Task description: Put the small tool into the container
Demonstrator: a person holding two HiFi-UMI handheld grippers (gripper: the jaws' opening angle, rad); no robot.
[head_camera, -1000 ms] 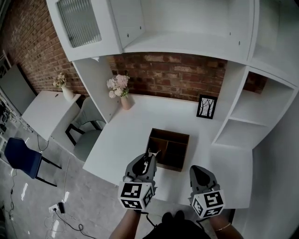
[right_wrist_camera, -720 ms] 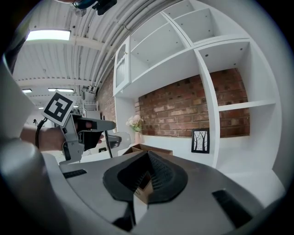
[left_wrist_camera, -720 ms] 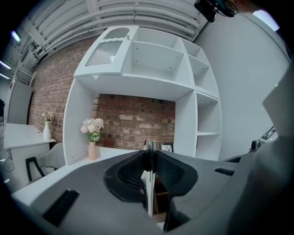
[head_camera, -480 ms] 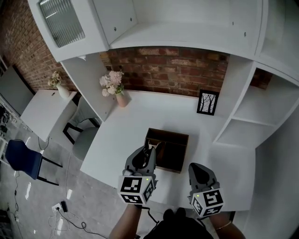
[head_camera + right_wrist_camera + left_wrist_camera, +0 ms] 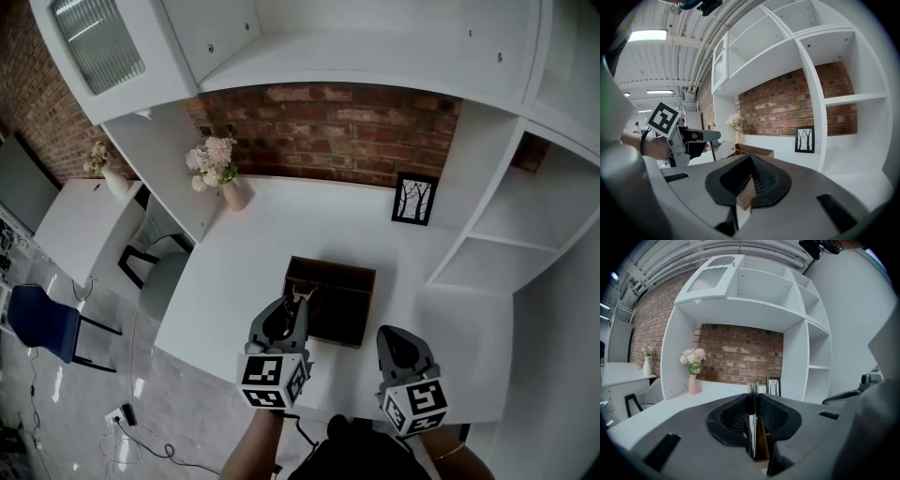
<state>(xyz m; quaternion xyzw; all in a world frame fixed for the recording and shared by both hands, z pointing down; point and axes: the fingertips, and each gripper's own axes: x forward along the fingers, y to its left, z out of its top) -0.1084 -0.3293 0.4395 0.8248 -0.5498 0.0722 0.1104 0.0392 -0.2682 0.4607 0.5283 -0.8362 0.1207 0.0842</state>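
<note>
A brown wooden container [image 5: 342,274] with dividers stands on the white desk [image 5: 272,225], near its front edge. My left gripper [image 5: 298,302] hovers over the container's near left corner, shut on a small, thin metal tool [image 5: 302,294]. In the left gripper view the tool [image 5: 752,389] stands upright between the closed jaws, and a bit of the container [image 5: 762,446] shows below. My right gripper [image 5: 393,334] is shut and empty, just off the container's near right corner. The right gripper view shows the container [image 5: 754,151] and the left gripper [image 5: 689,140] at the left.
A framed tree picture [image 5: 413,200] leans on the brick wall at the back. A vase of flowers [image 5: 217,167] stands at the back left. White shelves [image 5: 487,248] bound the desk's right side. A grey chair [image 5: 159,277] and a blue chair [image 5: 37,319] stand on the floor at the left.
The head view has drifted a little. My left gripper has kept the tool at the container's near left corner, and the right gripper has barely moved.
</note>
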